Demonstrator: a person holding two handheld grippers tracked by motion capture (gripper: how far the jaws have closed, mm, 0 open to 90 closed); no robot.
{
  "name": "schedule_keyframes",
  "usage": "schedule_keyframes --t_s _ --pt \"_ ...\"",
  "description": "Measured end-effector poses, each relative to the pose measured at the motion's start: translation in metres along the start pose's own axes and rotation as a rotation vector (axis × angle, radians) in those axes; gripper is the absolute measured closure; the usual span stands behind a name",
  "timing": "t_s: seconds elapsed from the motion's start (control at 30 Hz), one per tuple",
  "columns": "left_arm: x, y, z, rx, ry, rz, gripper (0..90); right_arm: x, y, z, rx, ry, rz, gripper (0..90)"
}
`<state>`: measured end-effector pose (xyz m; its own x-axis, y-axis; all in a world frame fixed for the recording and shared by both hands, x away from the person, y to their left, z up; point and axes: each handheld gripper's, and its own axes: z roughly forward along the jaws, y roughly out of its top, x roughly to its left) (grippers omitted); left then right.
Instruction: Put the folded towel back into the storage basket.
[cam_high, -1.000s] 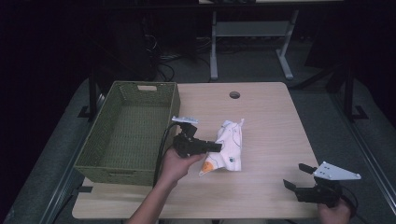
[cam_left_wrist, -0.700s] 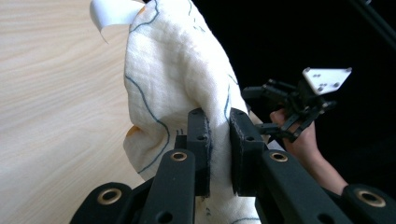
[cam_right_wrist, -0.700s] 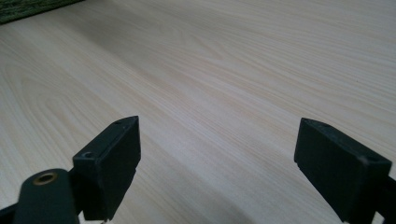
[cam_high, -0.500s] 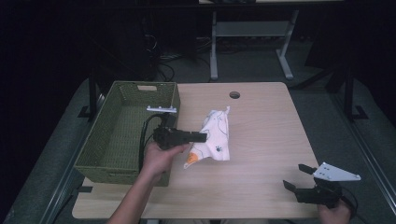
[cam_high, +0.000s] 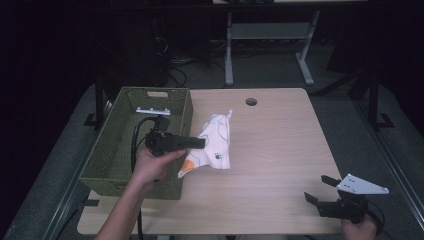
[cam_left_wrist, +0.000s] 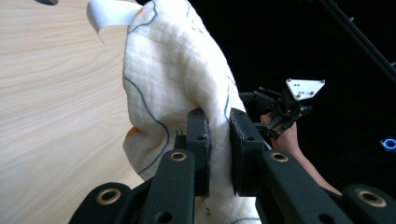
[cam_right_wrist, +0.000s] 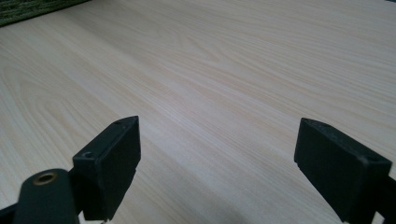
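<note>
my left hand-held gripper (cam_high: 200, 143) clamps the white cloth (cam_high: 216, 145), seemingly lifted beside the green basket (cam_high: 186, 107) | my right hand-held gripper (cam_high: 317, 189) wide, over tabletop (cam_high: 280, 145)

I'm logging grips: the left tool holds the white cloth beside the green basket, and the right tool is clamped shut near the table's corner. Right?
Not quite. The right tool stands open with nothing between its jaws, as the right gripper view shows. The left tool does hold the white cloth beside the green basket.

White cloth (cam_high: 216, 142) with grey-blue lines and an orange patch, green woven basket (cam_high: 116, 150), pale wood-grain table (cam_high: 280, 150), black grippers.
</note>
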<state>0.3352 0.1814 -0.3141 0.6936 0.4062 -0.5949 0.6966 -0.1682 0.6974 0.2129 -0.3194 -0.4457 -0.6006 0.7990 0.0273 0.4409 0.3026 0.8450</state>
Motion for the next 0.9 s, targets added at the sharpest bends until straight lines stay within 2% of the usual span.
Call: schedule_keyframes --t_s 0.07,0.27,0.43,0.57,0.67,0.73,0.9 --pt "0.003 0.0 -0.006 -0.018 0.004 -0.017 81.0 0.001 0.0 0.001 0.006 0.001 -0.005 14.0" --pt "0.009 0.0 -0.023 -0.046 0.015 -0.036 81.0 0.002 0.001 0.002 0.008 0.003 -0.012 14.0" --pt "0.016 0.0 -0.035 -0.051 0.015 -0.043 81.4 0.001 0.001 0.002 0.007 0.001 -0.007 14.0" --pt "0.025 0.001 -0.045 -0.053 0.021 -0.069 81.3 0.0 0.001 0.004 0.012 0.001 -0.003 14.0" --pt "0.032 0.002 -0.053 -0.054 0.021 -0.08 81.3 0.002 0.001 0.007 0.022 0.008 -0.017 14.0" --pt "0.034 0.002 -0.058 -0.061 0.023 -0.087 81.3 0.003 0.002 0.009 0.027 0.006 -0.029 14.0" --pt "0.038 0.002 -0.068 -0.076 0.022 -0.093 81.3 0.003 0.002 0.012 0.033 0.005 -0.023 14.0"
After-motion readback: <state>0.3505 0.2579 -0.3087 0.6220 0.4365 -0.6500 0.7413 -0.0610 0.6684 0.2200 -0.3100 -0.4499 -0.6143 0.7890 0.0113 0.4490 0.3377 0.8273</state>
